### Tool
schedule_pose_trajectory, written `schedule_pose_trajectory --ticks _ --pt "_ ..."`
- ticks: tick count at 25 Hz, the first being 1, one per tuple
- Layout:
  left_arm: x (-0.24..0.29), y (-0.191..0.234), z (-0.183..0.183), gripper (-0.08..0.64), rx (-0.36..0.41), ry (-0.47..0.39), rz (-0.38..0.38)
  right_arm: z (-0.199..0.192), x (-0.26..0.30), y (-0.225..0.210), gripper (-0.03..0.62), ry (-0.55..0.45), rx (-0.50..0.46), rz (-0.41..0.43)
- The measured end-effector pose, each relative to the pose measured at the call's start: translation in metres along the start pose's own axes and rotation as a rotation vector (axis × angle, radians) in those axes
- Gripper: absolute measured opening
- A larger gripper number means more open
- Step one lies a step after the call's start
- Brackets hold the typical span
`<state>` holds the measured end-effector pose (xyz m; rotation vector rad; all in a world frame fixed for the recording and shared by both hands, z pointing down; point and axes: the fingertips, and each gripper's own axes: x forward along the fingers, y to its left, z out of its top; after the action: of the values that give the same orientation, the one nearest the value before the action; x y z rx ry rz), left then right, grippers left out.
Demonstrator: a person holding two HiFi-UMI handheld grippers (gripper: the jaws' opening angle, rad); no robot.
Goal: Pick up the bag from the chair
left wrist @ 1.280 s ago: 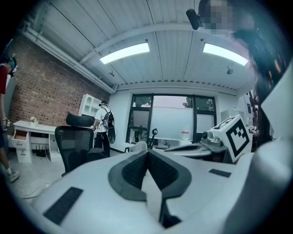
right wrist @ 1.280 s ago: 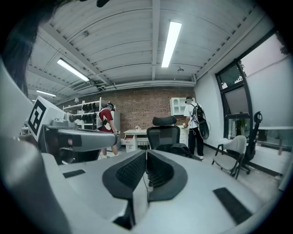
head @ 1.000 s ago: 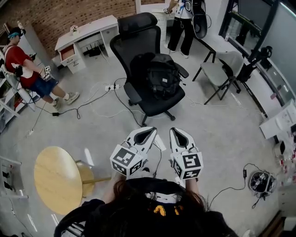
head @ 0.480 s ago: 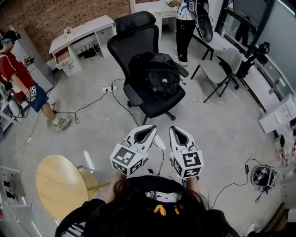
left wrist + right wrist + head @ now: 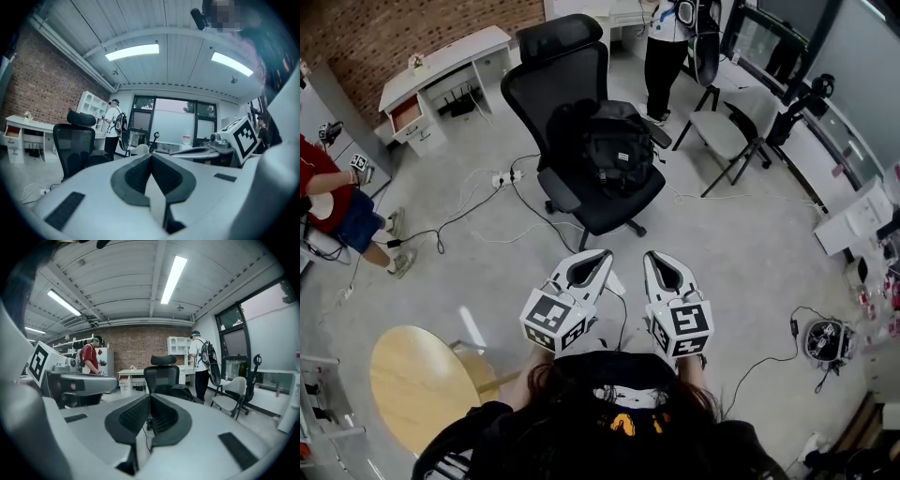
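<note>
Approach is the step in hand: the black fabric backpack [image 5: 619, 155] lies on the black mesh office chair [image 5: 553, 89], far ahead and well apart from the white left gripper [image 5: 603, 254] and white right gripper [image 5: 650, 256]. Both have their jaws together and empty. The next move probably calls for coming nearer and parting the jaws to grip the backpack.

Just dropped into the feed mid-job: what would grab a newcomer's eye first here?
The black bag sitting on the seat of the black office chair, mid-floor ahead, draws the eye first. Below it in the head view, the left gripper and right gripper are held side by side, fingers closed and empty, well short of the chair. A round wooden table stands at the lower left.
</note>
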<state>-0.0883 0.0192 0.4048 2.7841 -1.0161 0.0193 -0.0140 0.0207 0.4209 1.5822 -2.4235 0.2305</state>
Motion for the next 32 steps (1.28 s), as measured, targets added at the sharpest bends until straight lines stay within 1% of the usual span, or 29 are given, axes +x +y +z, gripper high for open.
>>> schedule_pose_trajectory --ticks 6,10,15,19,25,28,32 --pt "0.025 0.007 -0.005 0.005 -0.013 0.015 -0.003 -0.004 0.016 -0.020 0.008 0.017 0.008 0.006" --pt "0.050 0.017 -0.008 0.005 -0.018 0.028 0.014 -0.007 0.036 -0.040 0.008 0.026 0.017 0.030" --pt "0.095 0.035 -0.013 0.005 -0.027 0.047 0.064 -0.006 0.067 -0.082 0.008 0.029 0.019 0.073" --pt "0.143 0.045 -0.007 0.005 -0.035 0.048 0.108 0.002 0.094 -0.125 0.008 0.039 0.005 0.119" --pt "0.208 0.048 -0.001 0.005 -0.035 0.062 0.164 0.014 0.121 -0.188 0.008 0.025 0.013 0.182" --pt "0.228 0.052 -0.002 0.005 -0.030 0.075 0.201 0.013 0.131 -0.209 0.008 0.027 0.019 0.212" --pt "0.249 0.061 0.002 0.005 -0.027 0.072 0.249 0.015 0.145 -0.229 0.008 0.024 0.023 0.251"
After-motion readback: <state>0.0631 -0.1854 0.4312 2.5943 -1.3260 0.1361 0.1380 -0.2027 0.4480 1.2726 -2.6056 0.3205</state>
